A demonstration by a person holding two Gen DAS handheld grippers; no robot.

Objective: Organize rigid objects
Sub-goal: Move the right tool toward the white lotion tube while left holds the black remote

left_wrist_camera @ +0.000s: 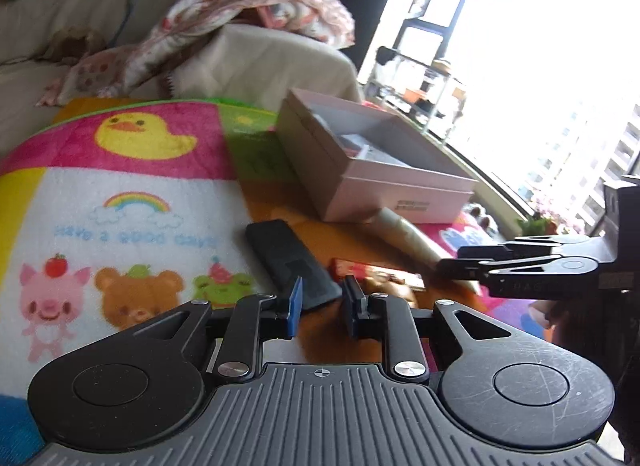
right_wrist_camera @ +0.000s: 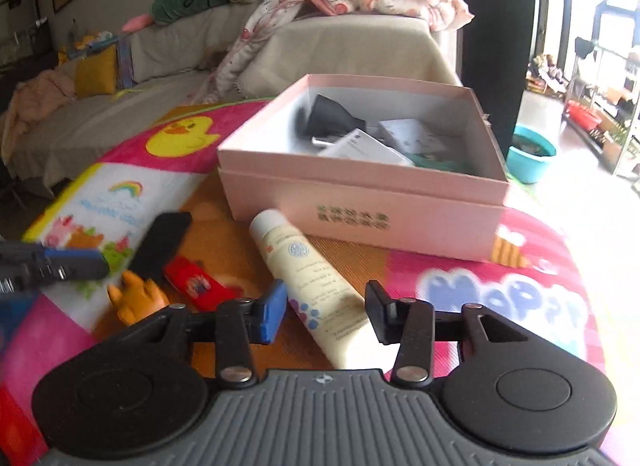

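My right gripper [right_wrist_camera: 326,312] hangs over the white cream tube [right_wrist_camera: 316,286], fingers standing apart on either side of its flat crimped end and not yet pressing it. The tube lies slantwise just in front of the pink box [right_wrist_camera: 360,205], cap end nearly touching the box's front wall. I judge the step in hand to be picking up this tube and dropping it into the box. To do it well I should settle lower, close across the firmer middle of the tube, not the thin crimp, then lift clear of the box wall before letting go.

My left gripper [left_wrist_camera: 320,300] is narrowed to a small gap and holds nothing; it hovers above the black remote [left_wrist_camera: 288,262], which lies to the left of the box. The red packet [right_wrist_camera: 192,284] and a small orange toy [right_wrist_camera: 138,300] lie near the remote.

Everything rests on a bright children's blanket [left_wrist_camera: 120,193] with a duck and a rainbow. Behind the box stands a beige sofa [right_wrist_camera: 340,45] draped with a patterned cloth; to the box's right, a bright window.
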